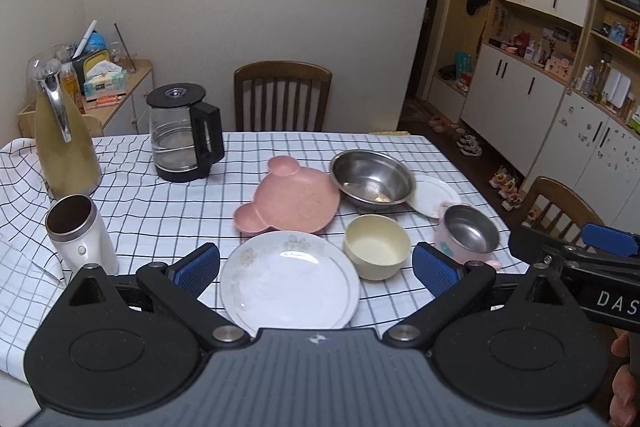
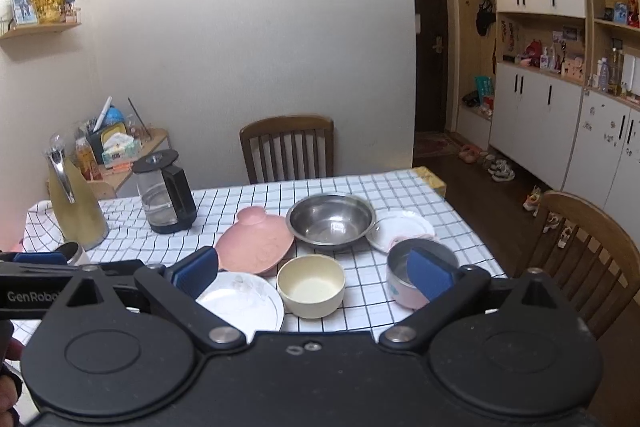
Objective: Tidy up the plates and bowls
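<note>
On the checked tablecloth lie a white floral plate (image 1: 290,281) (image 2: 240,301), a cream bowl (image 1: 377,247) (image 2: 311,285), a pink bear-shaped plate (image 1: 290,197) (image 2: 256,241), a large steel bowl (image 1: 372,179) (image 2: 331,221), a small white plate (image 1: 434,195) (image 2: 400,227) and a pink cup with steel liner (image 1: 470,233) (image 2: 400,287). My left gripper (image 1: 316,267) is open and empty, above the white plate's near edge. My right gripper (image 2: 314,277) is open and empty, hovering over the cream bowl; it also shows in the left wrist view (image 1: 600,243).
A glass kettle (image 1: 184,135) (image 2: 164,193), a yellow-green jug (image 1: 64,143) (image 2: 76,203) and a white thermos cup (image 1: 80,233) stand on the left of the table. Wooden chairs stand at the far side (image 1: 282,95) and at the right (image 2: 588,255).
</note>
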`<state>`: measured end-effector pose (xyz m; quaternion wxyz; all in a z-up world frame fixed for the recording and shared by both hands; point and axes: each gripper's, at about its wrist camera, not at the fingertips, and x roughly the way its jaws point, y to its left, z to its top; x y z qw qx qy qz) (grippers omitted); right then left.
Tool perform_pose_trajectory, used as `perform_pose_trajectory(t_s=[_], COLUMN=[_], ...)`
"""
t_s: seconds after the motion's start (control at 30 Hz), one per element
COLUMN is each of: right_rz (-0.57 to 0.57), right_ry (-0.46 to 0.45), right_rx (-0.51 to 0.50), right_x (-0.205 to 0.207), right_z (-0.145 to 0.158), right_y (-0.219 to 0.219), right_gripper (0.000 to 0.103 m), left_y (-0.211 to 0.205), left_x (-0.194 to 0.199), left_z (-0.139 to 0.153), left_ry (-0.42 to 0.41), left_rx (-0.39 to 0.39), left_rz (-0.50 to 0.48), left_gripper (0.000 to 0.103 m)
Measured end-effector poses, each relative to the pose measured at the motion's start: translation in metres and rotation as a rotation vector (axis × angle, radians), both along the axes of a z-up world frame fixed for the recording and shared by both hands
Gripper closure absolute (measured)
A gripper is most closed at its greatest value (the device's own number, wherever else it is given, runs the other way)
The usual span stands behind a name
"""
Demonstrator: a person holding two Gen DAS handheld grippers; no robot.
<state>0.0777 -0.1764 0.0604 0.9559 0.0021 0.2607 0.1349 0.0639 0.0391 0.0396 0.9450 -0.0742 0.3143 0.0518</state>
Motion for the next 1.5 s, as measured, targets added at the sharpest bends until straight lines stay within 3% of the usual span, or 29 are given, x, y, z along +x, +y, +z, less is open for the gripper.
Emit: perform_pose_trajectory(t_s=[0.2, 0.37, 0.7, 0.8, 1.03, 1.27, 1.3, 1.37, 1.5], right_rz=[0.037, 0.094, 0.133, 0.154, 0.165, 0.163, 0.166, 0.169, 0.165], right_ry=[0.053, 0.154, 0.37, 0.421, 0.533, 0.631, 0.636, 0.651, 0.673], right_rx=[-0.042, -0.046, -0.009, -0.019, -0.007, 0.055, 0.061, 0.068, 0.096], right_x=[0.032, 0.064, 0.127, 0.142, 0.168, 0.183, 0.183, 0.186, 0.19], right_z=[-0.029, -0.065, -0.138, -0.159, -0.192, -0.211, -0.212, -0.214, -0.217], right_y=[0.015, 0.026, 0.042, 0.049, 0.061, 0.066, 0.066, 0.067, 0.068], right_gripper=[0.003, 0.005, 0.019, 0.031, 0.033, 0.048, 0.049, 0.053, 0.066], left_y=[0.027, 0.051, 0.094, 0.106, 0.123, 0.128, 0.13, 0.132, 0.134], left_x=[0.033, 0.069, 0.133, 0.148, 0.168, 0.172, 0.173, 0.174, 0.177], left_z=[-0.029, -0.061, -0.134, -0.153, -0.186, -0.196, -0.198, -0.201, -0.203], left_ry=[0.065, 0.138, 0.311, 0.354, 0.425, 0.45, 0.455, 0.47, 0.48], left_rx=[-0.036, -0.07, -0.102, -0.126, -0.178, -0.202, -0.21, -0.233, -0.25], left_rz=[0.038, 0.056, 0.13, 0.156, 0.187, 0.197, 0.197, 0.191, 0.188], left_gripper=[0.0, 0.0, 0.001, 0.001, 0.015, 0.018, 0.021, 0.041, 0.05])
